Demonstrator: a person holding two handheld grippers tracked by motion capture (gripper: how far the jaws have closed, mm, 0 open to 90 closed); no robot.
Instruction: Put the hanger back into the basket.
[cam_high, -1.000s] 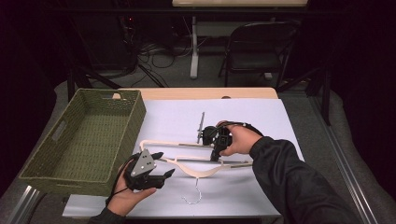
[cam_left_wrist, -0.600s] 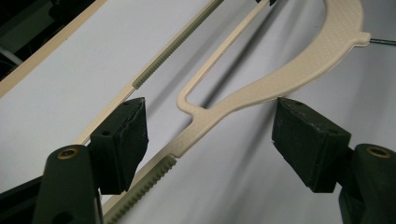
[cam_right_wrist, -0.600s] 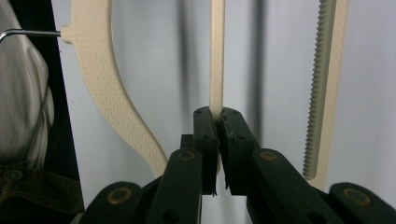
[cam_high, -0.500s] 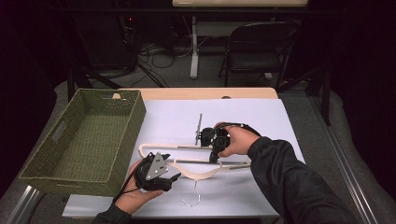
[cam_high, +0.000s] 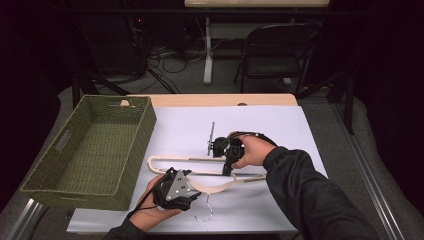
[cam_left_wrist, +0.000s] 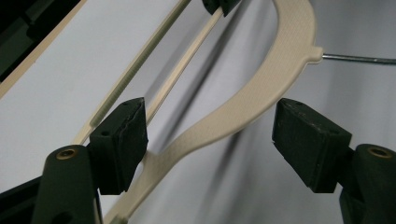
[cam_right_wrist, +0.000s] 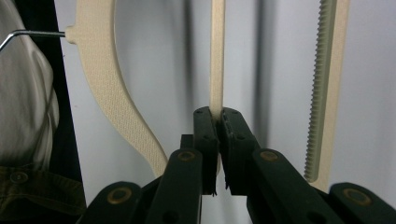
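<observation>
Two grippers work on one cream plastic hanger (cam_high: 200, 172) that lies flat on the white sheet (cam_high: 270, 125) covering the table, to the right of the green woven basket (cam_high: 90, 150).

The right gripper (cam_high: 226, 169) is closed tight on the thin lower bar (cam_right_wrist: 217, 56) of the hanger; in the right gripper view its two black pads (cam_right_wrist: 205, 140) press this bar from both sides. Beside it runs the ribbed upper bar (cam_right_wrist: 327, 84), and on the other side the curved shoulder (cam_right_wrist: 107, 79) with the metal hook (cam_right_wrist: 32, 33) at its top.

The left gripper (cam_high: 192, 192) is wide open and its jaws have just been opening. In the left gripper view the curved shoulder (cam_left_wrist: 261, 93) of the hanger passes between the two pads (cam_left_wrist: 119, 140), but the pads do not press on it, so nothing is held. In the high view this gripper sits at the near edge of the sheet, just beside the hook (cam_high: 205, 216).
</observation>
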